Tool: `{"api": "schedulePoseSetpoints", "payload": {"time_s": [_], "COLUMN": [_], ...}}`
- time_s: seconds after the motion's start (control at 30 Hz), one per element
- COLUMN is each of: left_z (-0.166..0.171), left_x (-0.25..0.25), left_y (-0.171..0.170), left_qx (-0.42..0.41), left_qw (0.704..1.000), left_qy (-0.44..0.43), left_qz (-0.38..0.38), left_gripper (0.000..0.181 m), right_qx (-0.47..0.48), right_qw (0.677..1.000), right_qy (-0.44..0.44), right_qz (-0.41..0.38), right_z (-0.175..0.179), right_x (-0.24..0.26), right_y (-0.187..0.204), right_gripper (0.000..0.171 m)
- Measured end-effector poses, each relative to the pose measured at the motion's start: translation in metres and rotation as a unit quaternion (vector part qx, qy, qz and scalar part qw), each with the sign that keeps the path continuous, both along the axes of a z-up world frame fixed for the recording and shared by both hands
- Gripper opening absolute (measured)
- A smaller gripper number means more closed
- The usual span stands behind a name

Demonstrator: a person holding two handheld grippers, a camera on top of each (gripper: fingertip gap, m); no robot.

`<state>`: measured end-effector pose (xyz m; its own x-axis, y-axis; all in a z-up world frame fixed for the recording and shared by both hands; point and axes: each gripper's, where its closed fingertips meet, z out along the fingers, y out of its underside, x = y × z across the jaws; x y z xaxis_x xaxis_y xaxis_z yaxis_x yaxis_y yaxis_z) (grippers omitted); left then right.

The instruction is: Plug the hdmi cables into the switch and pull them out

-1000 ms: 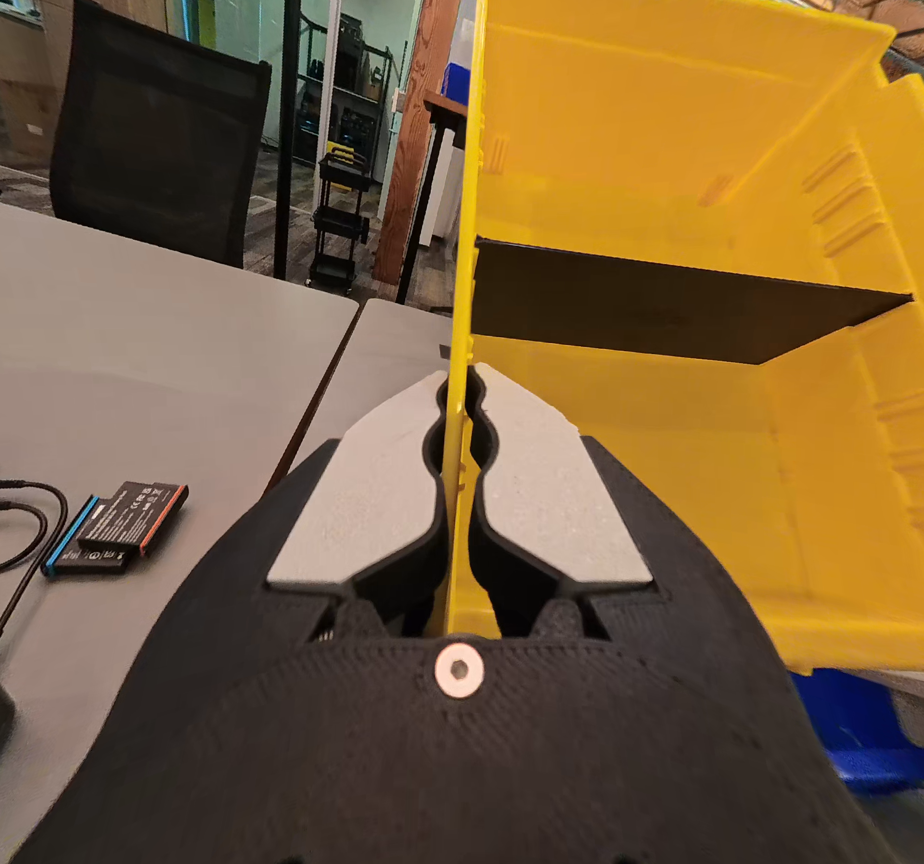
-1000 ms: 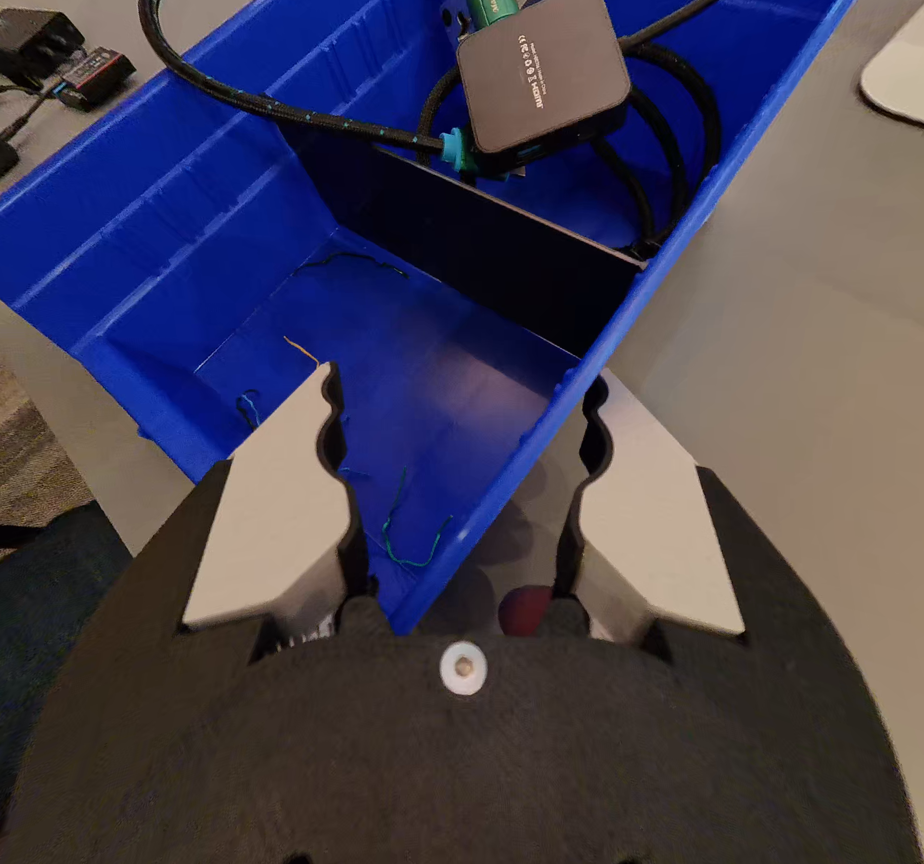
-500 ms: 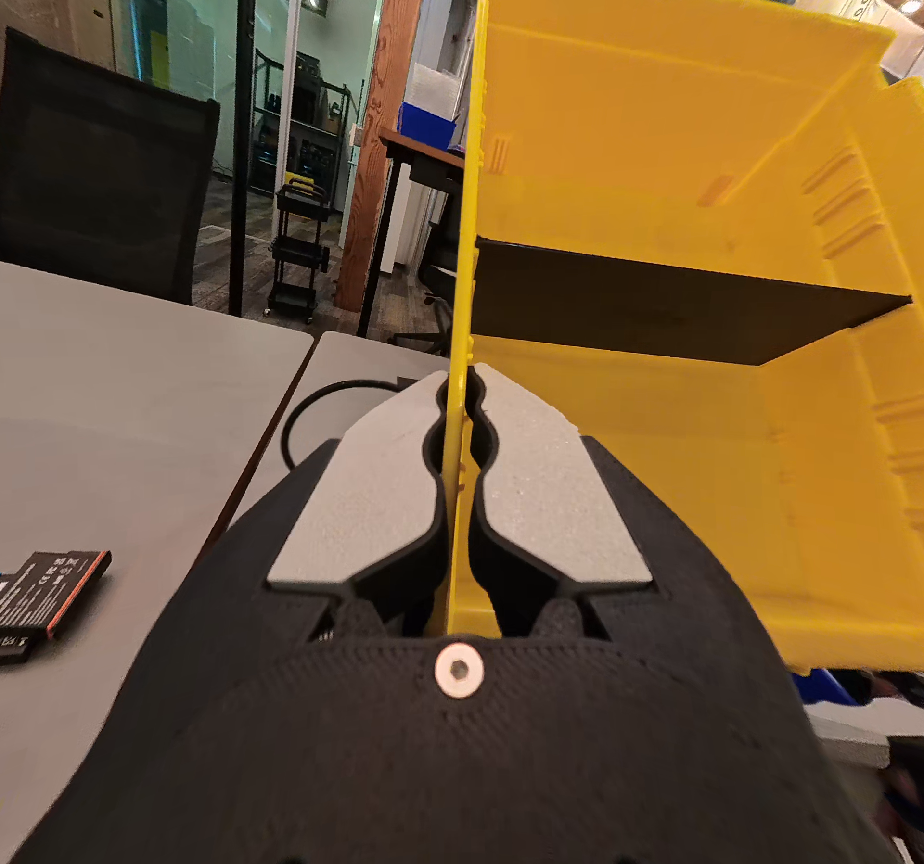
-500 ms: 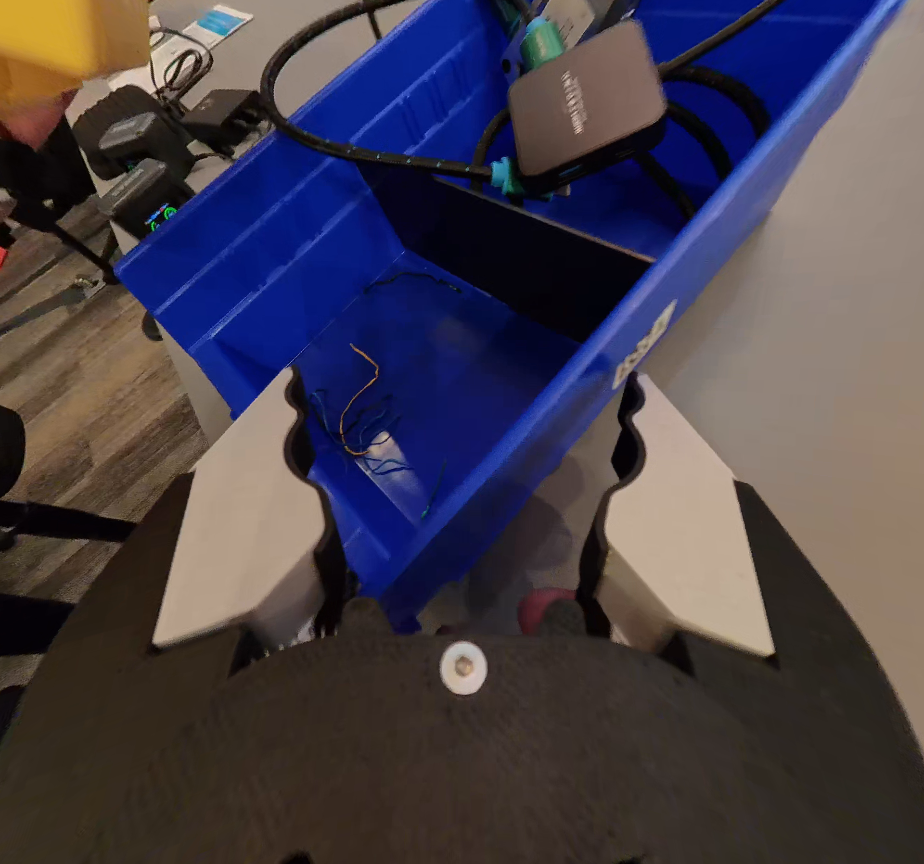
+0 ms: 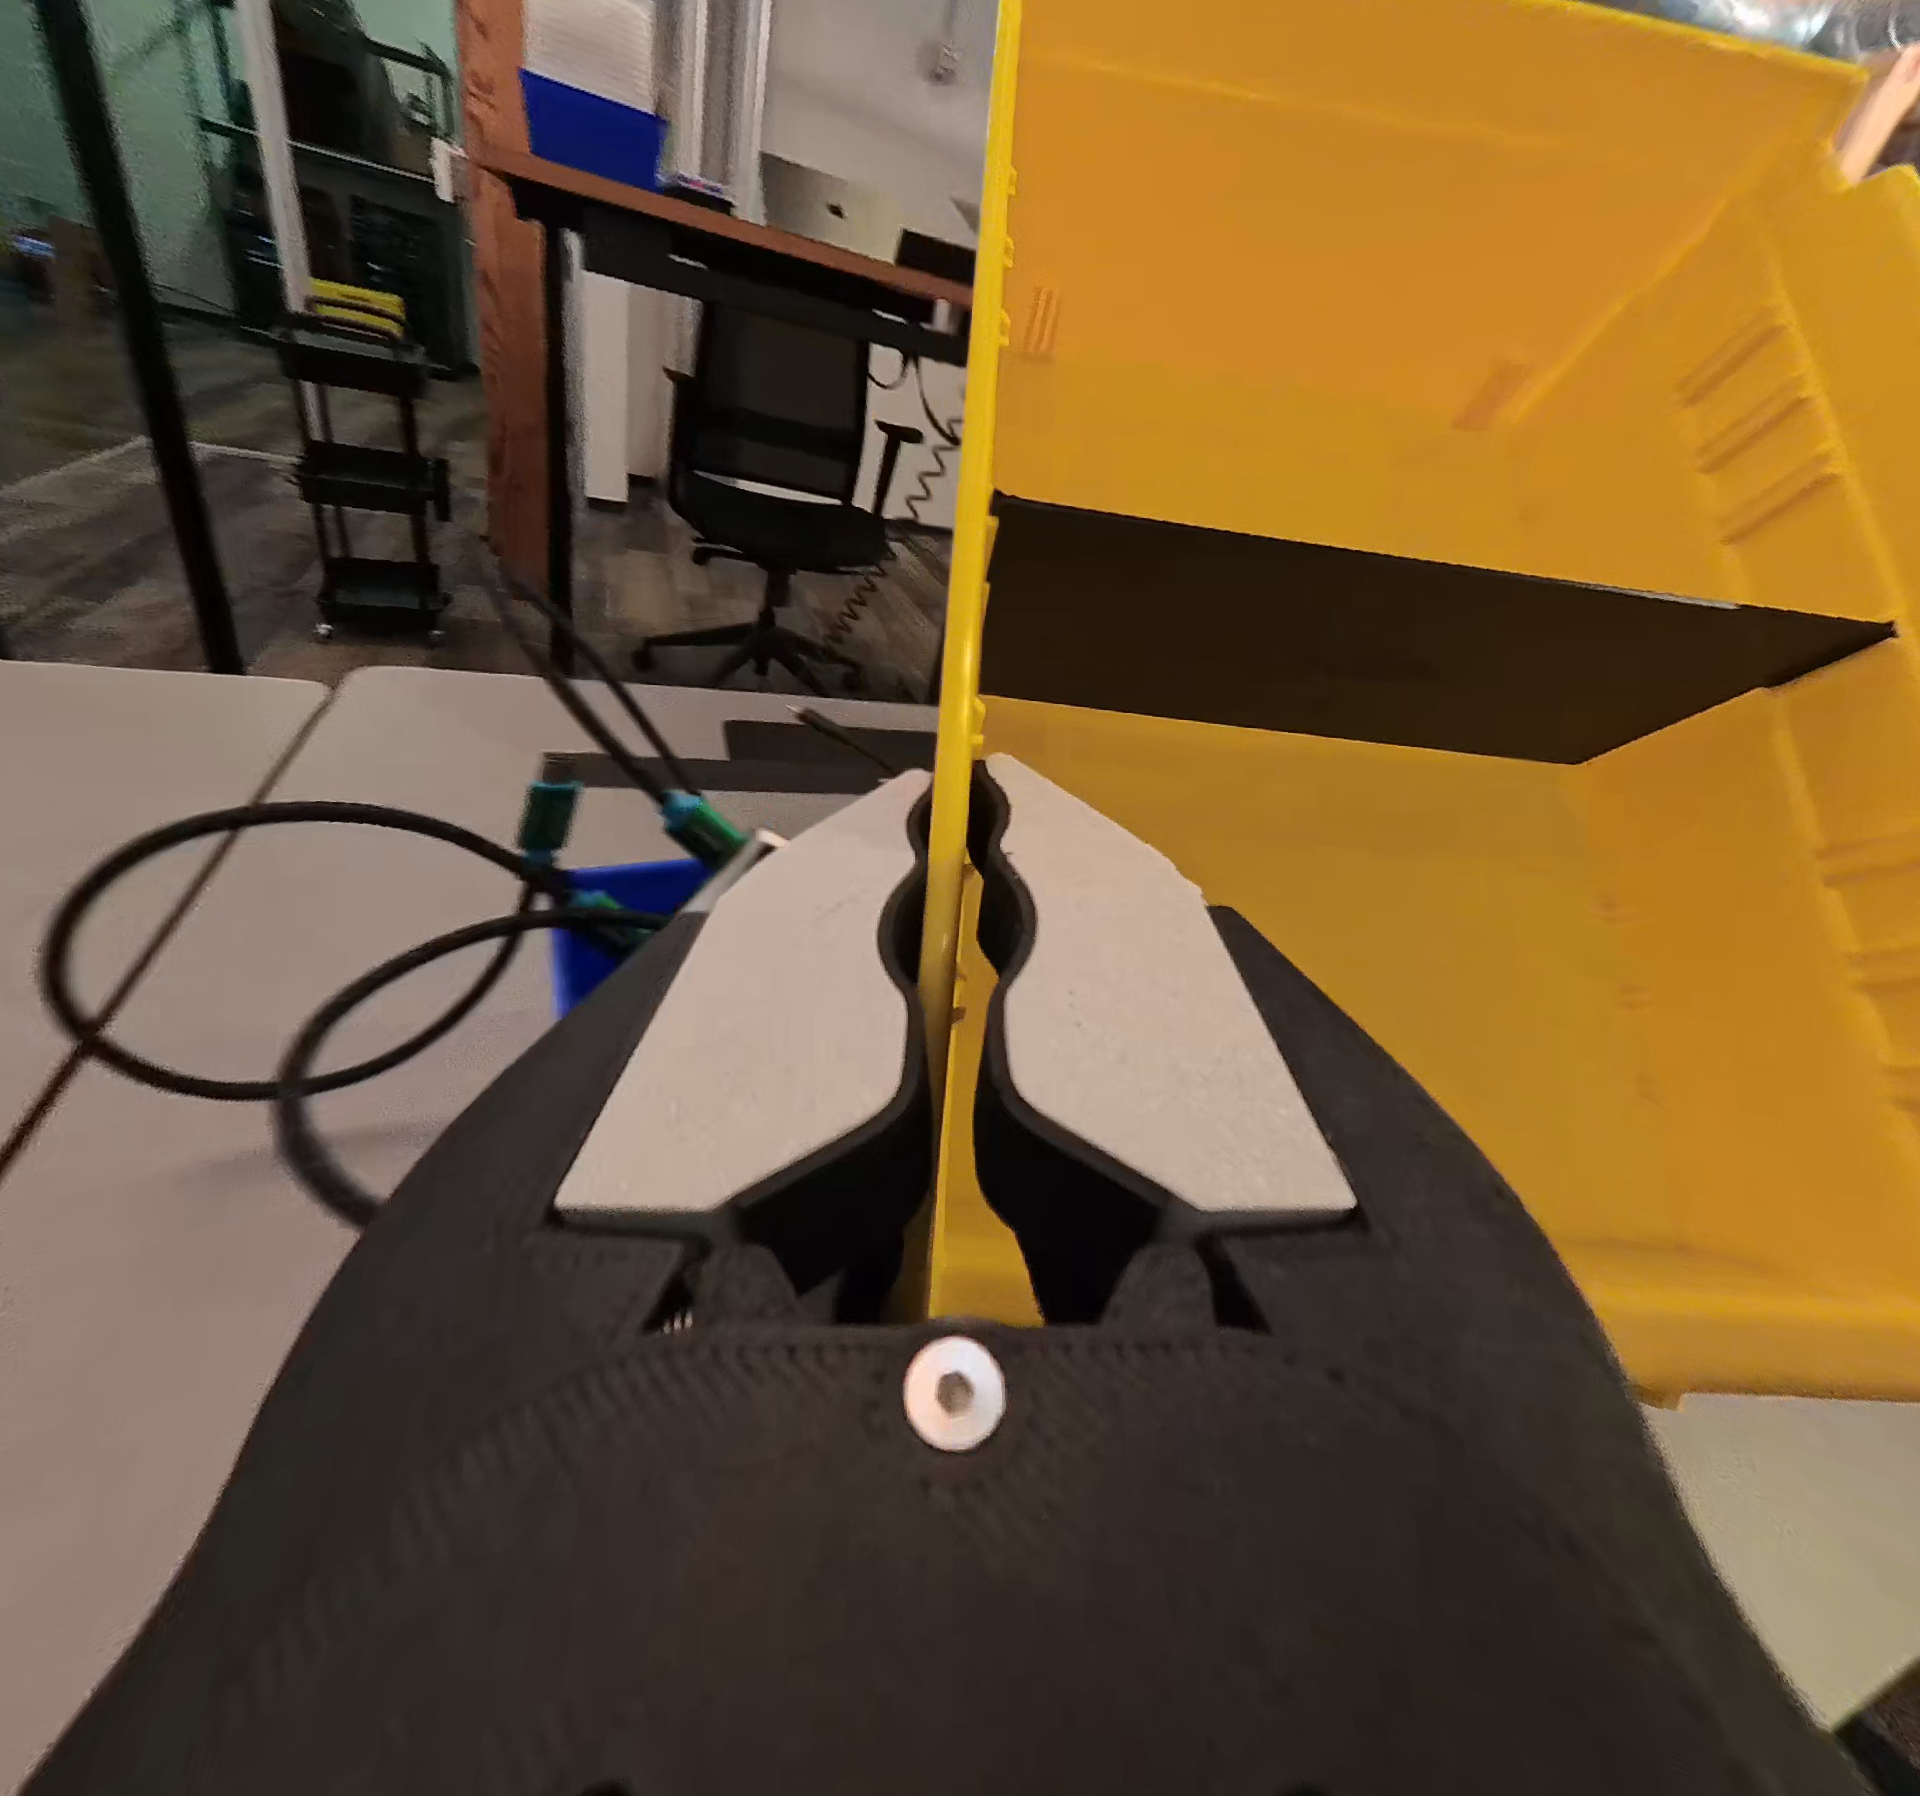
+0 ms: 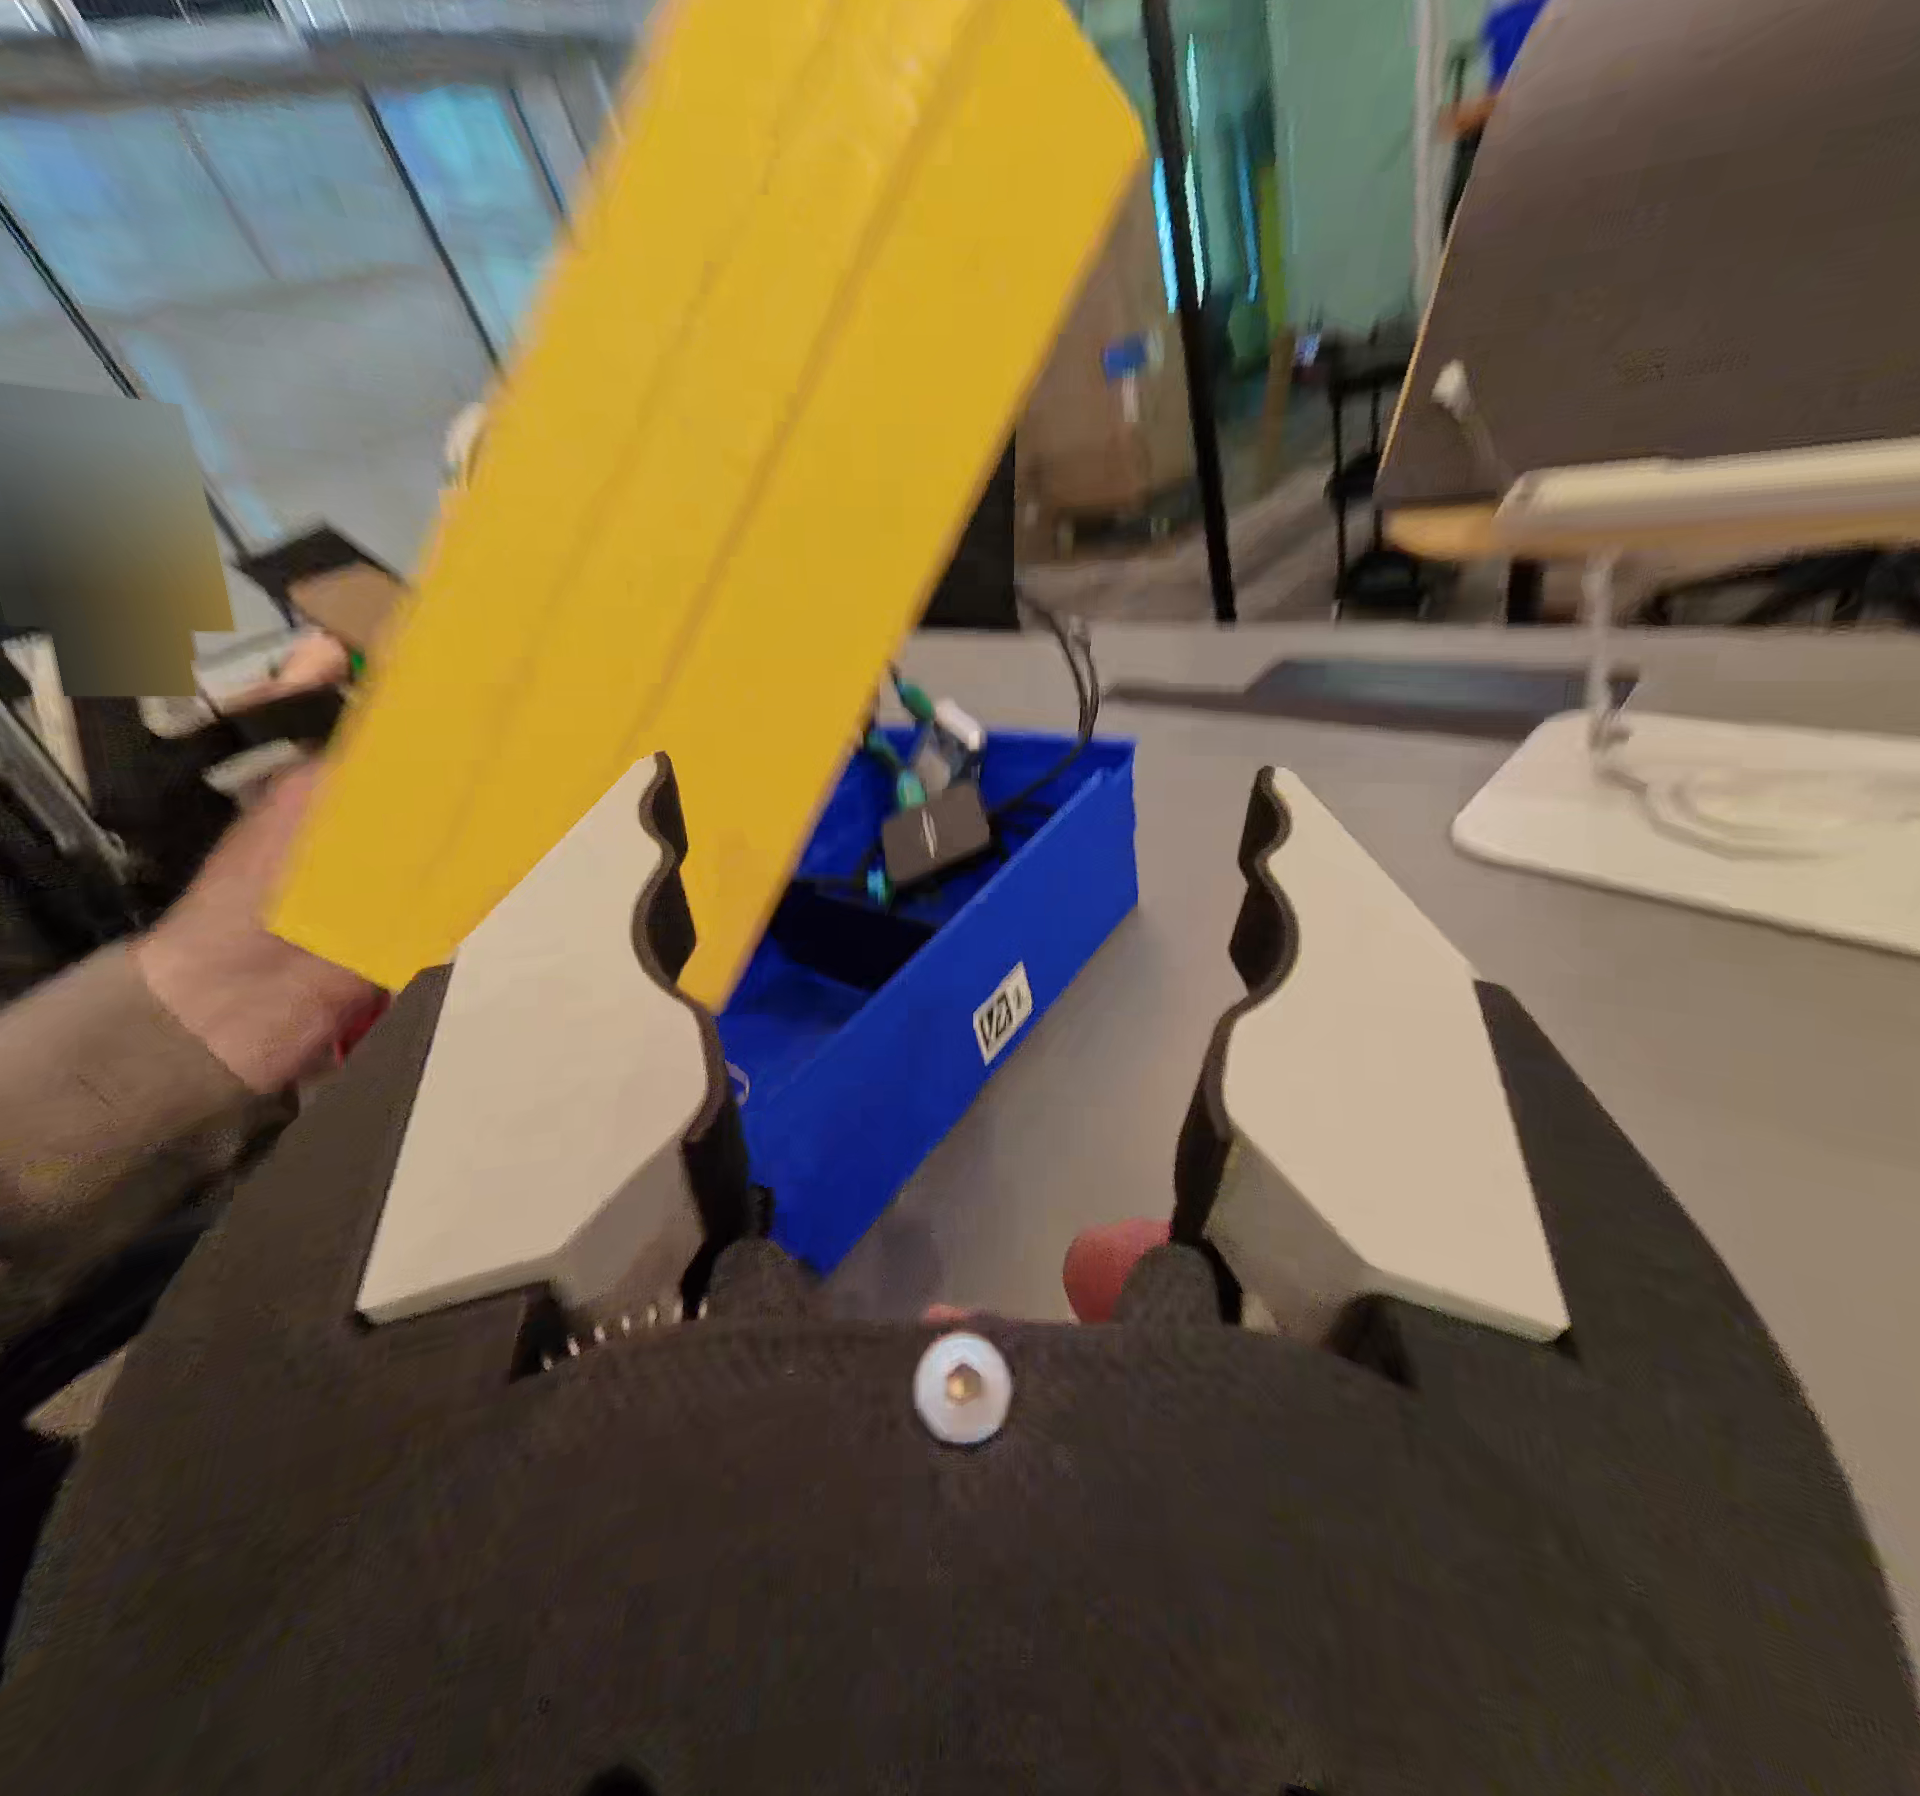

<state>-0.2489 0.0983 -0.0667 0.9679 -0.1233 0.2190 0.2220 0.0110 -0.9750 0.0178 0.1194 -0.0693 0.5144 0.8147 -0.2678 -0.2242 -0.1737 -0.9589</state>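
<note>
Yellow bin (image 6: 727, 375) before blue bin (image 6: 935, 1050), switch (image 6: 932, 834)

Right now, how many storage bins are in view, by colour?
Yellow bin: 1, clamped in the left gripper
Blue bin: 1, on the table
Total: 2
</note>
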Motion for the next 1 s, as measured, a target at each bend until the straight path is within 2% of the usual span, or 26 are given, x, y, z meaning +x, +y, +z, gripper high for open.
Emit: {"api": "schedulePoseSetpoints", "payload": {"time_s": [0.13, 0.3, 0.43, 0.7, 0.8, 1.0], "left_z": [-0.011, -0.027, -0.045, -0.089, -0.101, -0.137], "left_x": [0.062, 0.143, 0.203, 0.285, 0.315, 0.358], "left_y": [0.018, 0.034, 0.040, 0.053, 0.054, 0.056], "left_qx": [-0.023, -0.057, -0.083, -0.150, -0.160, -0.197], "left_qw": [0.998, 0.992, 0.983, 0.966, 0.961, 0.946], "left_qy": [0.014, 0.028, 0.044, 0.041, 0.048, 0.031], "left_qz": [-0.050, -0.112, -0.155, -0.207, -0.222, -0.255], "left_gripper": [0.002, 0.003, 0.002, 0.003, 0.006, 0.014], "right_qx": [0.072, 0.053, 0.053, -0.028, -0.072, -0.129], "right_qw": [0.995, 0.996, 0.995, 0.982, 0.977, 0.966], "right_qy": [0.042, 0.051, 0.021, -0.066, -0.068, -0.104], "right_qz": [-0.051, -0.050, -0.087, -0.177, -0.189, -0.199], "right_z": [0.031, 0.031, 0.016, -0.036, -0.054, -0.098], "right_x": [0.047, 0.068, 0.088, 0.161, 0.196, 0.237], "right_y": [-0.024, -0.044, -0.042, -0.008, 0.006, 0.024], "right_gripper": [0.100, 0.104, 0.109, 0.115, 0.105, 0.101]}}
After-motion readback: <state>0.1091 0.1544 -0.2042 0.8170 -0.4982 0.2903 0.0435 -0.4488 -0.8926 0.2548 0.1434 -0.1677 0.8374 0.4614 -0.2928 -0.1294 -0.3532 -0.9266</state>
